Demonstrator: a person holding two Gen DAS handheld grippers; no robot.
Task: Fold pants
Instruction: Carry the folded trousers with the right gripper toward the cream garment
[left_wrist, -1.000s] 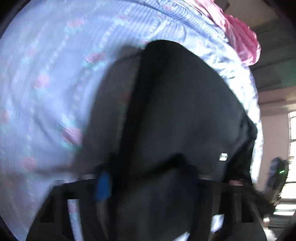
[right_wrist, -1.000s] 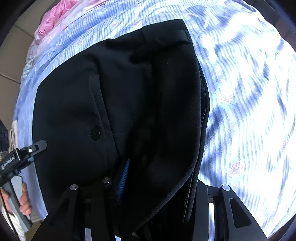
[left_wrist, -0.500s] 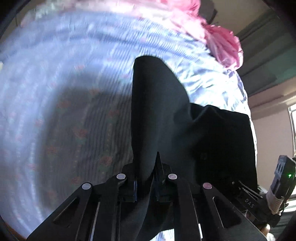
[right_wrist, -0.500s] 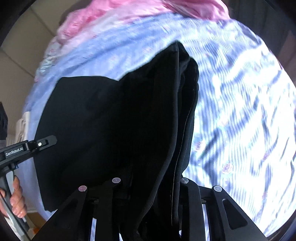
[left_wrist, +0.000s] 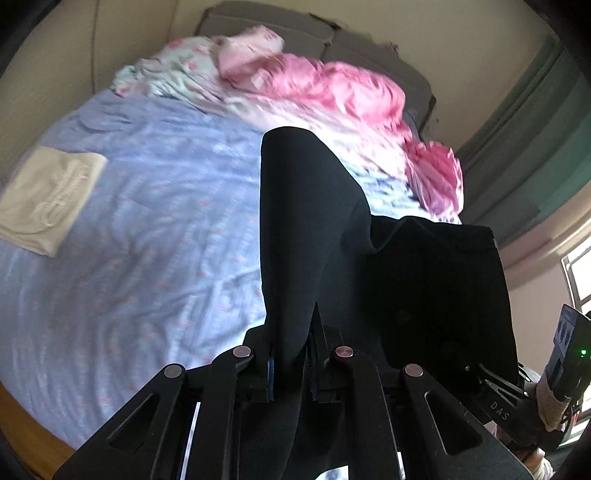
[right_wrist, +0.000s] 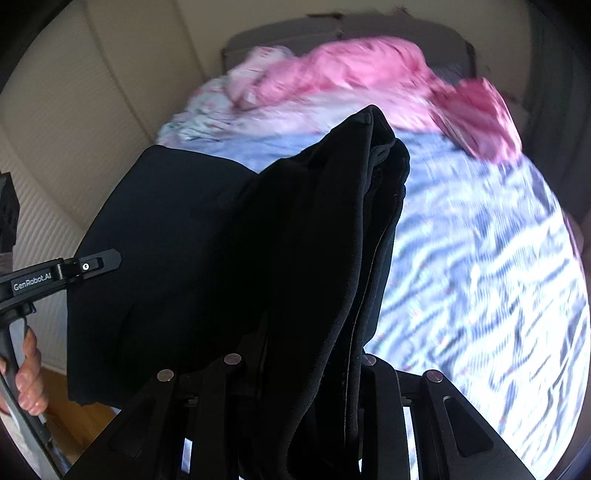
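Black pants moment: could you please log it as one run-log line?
stage: lifting | left gripper: shut on black pants | right gripper: shut on black pants | pants: above striped bedsheet

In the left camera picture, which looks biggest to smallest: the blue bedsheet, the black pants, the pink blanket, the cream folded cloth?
1. Blue bedsheet.
2. Black pants, though they hang near the lens, so this is unsure.
3. Pink blanket.
4. Cream folded cloth.

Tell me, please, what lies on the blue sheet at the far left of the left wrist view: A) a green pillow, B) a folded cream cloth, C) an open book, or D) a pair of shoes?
B: a folded cream cloth lies flat on the blue sheet, well apart from the black pants that the left gripper clamps.
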